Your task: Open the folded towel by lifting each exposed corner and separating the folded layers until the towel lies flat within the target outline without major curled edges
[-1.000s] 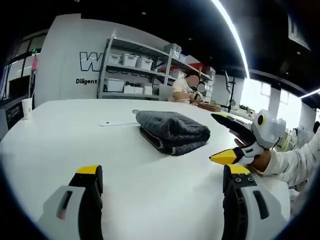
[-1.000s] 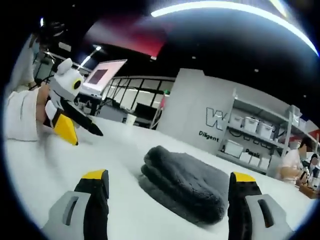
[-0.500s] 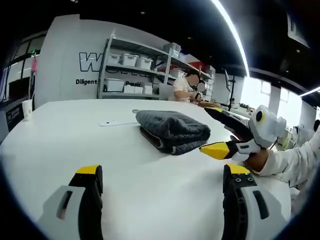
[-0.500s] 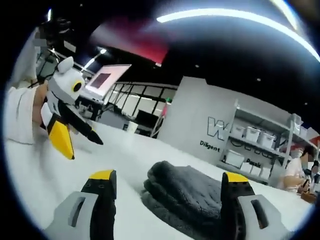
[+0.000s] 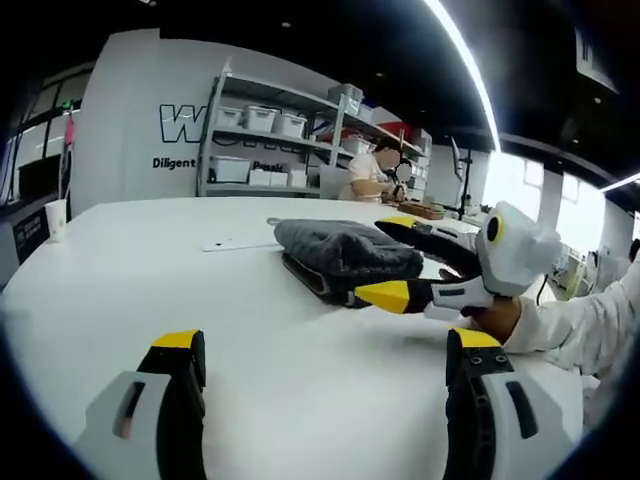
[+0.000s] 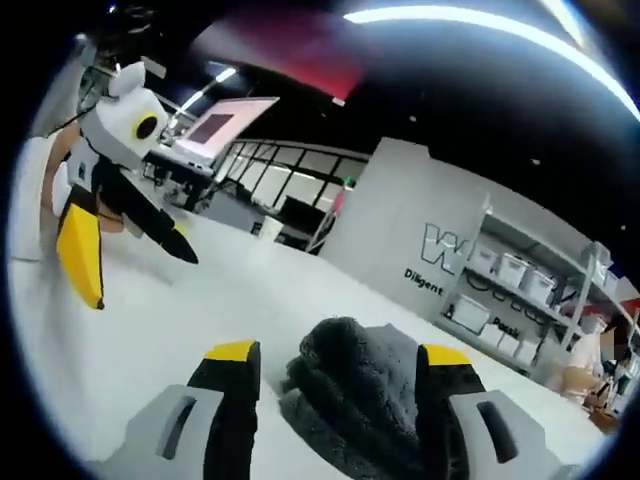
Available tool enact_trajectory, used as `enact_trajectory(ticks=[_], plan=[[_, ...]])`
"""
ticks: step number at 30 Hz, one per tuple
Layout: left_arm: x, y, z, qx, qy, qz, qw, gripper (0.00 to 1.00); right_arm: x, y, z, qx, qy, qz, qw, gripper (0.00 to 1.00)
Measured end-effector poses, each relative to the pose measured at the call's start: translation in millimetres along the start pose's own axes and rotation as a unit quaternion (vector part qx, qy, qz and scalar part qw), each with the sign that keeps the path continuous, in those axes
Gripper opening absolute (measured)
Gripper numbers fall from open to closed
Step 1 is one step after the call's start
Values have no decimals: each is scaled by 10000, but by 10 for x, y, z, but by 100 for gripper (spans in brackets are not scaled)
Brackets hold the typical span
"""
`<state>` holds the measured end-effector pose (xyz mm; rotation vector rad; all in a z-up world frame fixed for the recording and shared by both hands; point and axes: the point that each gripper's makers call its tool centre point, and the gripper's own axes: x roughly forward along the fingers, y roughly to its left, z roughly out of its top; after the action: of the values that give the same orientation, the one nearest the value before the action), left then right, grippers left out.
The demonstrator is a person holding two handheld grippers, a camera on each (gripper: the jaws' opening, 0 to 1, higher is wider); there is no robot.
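Observation:
A dark grey folded towel (image 5: 340,255) lies on the white table (image 5: 150,280), stacked in several layers. In the left gripper view, my right gripper (image 5: 392,260) reaches in from the right, open, with one jaw above and one below the towel's near edge. In the right gripper view, the towel (image 6: 350,395) bulges between the two jaws of my right gripper (image 6: 340,355), which have not closed on it. My left gripper (image 5: 325,345) stands open over bare table, well short of the towel. It also hangs open at the left (image 6: 143,280) of the right gripper view.
A small flat white tag (image 5: 225,243) lies on the table left of the towel. A paper cup (image 5: 55,215) stands at the table's far left edge. Behind are shelves with white bins (image 5: 260,120) and a seated person (image 5: 365,175). A white sleeve (image 5: 580,320) sits at the right.
My right gripper has moved forward to the towel, and its jaws now straddle the towel's edge and stand a little narrower. The left gripper has stayed put.

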<state>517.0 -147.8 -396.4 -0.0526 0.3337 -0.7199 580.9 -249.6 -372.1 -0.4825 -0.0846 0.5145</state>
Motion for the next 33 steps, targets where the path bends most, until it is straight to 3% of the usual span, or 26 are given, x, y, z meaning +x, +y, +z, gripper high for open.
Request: enact_trajectory(ticks=[8,14,25,29,33], plan=[[-7,5,2,-5,1,27,10000,99,14,82,48,-136,50,-22,9999,45],[-8,19,-6,-22,9,33,10000,99,57,108,-11,-406,263,-36,9988,37],[-4,18,-22,6,46,40,10000,98,91,124,-53,-644,361,-14,9973,21],[17,24,-59,-21,102,32,9999,98,111,103,-83,-745,397,-22,9964,5],[16,20,-61,14,125,39,9999,98,185,93,-105,-723,411,34,9965,4]])
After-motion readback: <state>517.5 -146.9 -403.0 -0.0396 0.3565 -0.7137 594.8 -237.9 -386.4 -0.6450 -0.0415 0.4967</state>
